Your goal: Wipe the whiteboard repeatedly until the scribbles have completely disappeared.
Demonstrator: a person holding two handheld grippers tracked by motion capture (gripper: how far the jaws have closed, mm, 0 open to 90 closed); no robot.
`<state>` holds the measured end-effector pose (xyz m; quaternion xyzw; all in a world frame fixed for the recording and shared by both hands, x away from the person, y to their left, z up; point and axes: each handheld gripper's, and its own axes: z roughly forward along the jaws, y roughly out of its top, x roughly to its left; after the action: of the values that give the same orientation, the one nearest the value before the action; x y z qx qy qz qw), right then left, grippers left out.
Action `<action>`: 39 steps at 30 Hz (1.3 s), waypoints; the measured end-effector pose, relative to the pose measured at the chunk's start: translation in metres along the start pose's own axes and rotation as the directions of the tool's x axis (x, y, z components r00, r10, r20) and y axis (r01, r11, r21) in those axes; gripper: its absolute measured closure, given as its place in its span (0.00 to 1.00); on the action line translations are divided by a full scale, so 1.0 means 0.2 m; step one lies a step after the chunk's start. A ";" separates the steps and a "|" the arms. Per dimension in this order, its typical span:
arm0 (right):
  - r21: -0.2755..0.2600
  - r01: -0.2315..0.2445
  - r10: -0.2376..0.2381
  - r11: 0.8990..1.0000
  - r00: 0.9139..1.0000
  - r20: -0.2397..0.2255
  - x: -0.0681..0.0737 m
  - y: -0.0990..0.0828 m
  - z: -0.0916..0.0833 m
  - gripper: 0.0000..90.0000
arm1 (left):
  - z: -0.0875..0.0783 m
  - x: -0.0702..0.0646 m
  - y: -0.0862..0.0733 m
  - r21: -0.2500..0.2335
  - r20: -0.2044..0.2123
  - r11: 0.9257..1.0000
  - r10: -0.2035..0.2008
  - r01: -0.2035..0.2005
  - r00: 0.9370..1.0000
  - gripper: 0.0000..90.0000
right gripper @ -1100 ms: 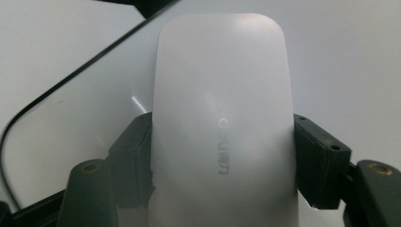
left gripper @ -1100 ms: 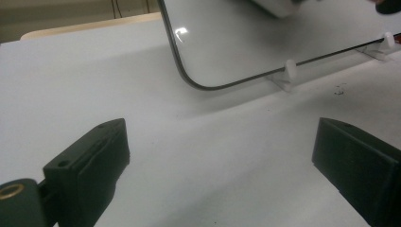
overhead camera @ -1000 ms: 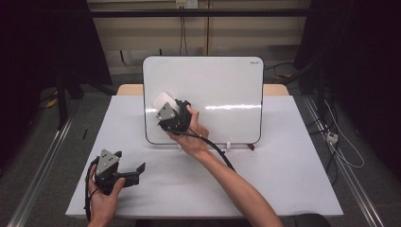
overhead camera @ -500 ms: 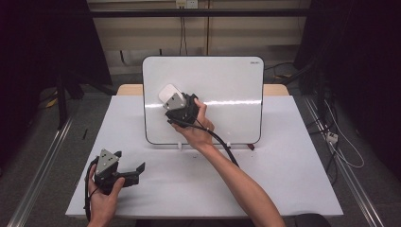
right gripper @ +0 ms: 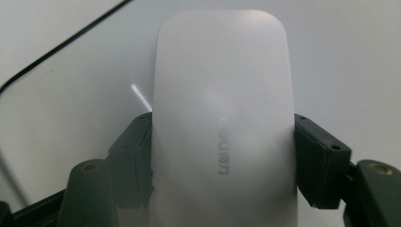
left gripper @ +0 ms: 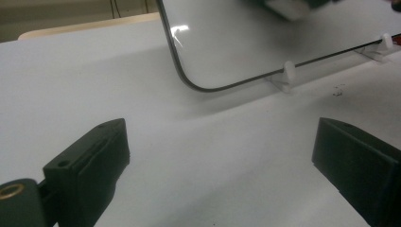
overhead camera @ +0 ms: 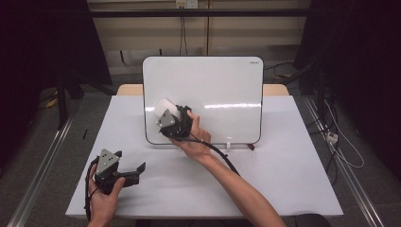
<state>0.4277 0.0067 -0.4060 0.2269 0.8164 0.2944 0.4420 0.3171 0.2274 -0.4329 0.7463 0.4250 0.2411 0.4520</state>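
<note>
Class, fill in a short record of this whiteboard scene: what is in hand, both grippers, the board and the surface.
Work in hand: wiping the board
Held thing: white rounded plastic eraser, against the board's lower left area
Right gripper: shut on the eraser
Left gripper: open, over the table, nothing between its jaws
Board: white rounded-corner whiteboard, upright on small white feet
Surface: white table
</note>
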 end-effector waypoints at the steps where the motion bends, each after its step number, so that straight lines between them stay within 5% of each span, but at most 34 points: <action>1: 0.000 0.010 -0.010 1.000 1.000 -0.005 0.03 0.00 0.00 0.35 | 0.00 0.00 0.00 -0.004 0.003 1.000 0.001 -0.001 1.000 0.05; 10: -0.020 0.069 -0.070 0.997 0.997 -0.040 0.20 0.00 0.01 0.35 | 0.00 0.00 0.00 0.004 -0.002 1.000 -0.003 0.003 1.000 0.05; 18: -0.031 0.008 -0.009 0.999 1.000 -0.017 0.23 0.01 0.03 0.35 | 0.01 0.00 0.00 0.005 0.005 1.000 0.006 -0.006 1.000 0.05; 23: -0.045 -0.036 0.036 0.998 0.999 -0.005 0.18 0.05 0.05 0.35 | 0.01 0.00 -0.01 0.012 0.000 1.000 0.007 -0.007 1.000 0.05; 30: -0.051 -0.133 0.134 0.990 0.991 0.030 0.01 0.12 0.07 0.35 | 0.00 0.01 -0.01 0.000 -0.001 1.000 0.002 -0.002 1.000 0.05; 35: -0.053 -0.155 0.155 0.986 0.988 -0.006 -0.03 0.12 0.06 0.35 | 0.00 0.01 -0.01 0.004 -0.005 1.000 -0.002 0.002 1.000 0.05; 39: -0.054 -0.244 0.238 0.968 0.966 -0.103 -0.10 0.10 0.05 0.35 | -0.01 0.02 -0.01 0.005 -0.006 1.000 -0.008 0.008 1.000 0.05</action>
<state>0.4479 0.0103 -0.3851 0.2953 0.7927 0.3835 0.3707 0.3166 0.2313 -0.4343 0.7451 0.4298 0.2403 0.4498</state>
